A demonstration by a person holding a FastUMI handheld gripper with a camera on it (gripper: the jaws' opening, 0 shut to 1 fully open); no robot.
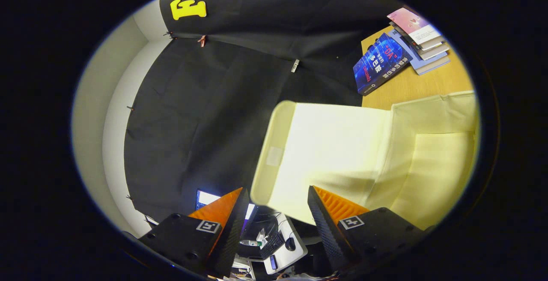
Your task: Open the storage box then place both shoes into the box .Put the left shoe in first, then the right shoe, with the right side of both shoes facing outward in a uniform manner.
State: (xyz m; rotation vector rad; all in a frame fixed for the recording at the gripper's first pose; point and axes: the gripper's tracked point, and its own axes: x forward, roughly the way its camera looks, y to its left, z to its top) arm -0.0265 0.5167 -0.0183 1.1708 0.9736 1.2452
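Note:
The pale yellow storage box (pixel 432 165) stands on a wooden table (pixel 411 86) with its lid (pixel 325 152) swung out wide toward me. The lid's inner face is turned to the camera, and a small clear patch sits near its free edge. My gripper (pixel 277 189) is open, its fingers well apart. The lid's free corner reaches into the gap just ahead of the fingertips, and neither finger presses on it. The box's inside walls show beyond the right finger, but its floor is hidden from here.
Beyond the box, a blue book (pixel 381 62) and a stack of books (pixel 421 37) lie on the table. Black cloth hangs behind. Far below, between the fingers, is a white desk (pixel 295 253) with a keyboard and mouse. A white wall (pixel 94 122) stands beyond the left finger.

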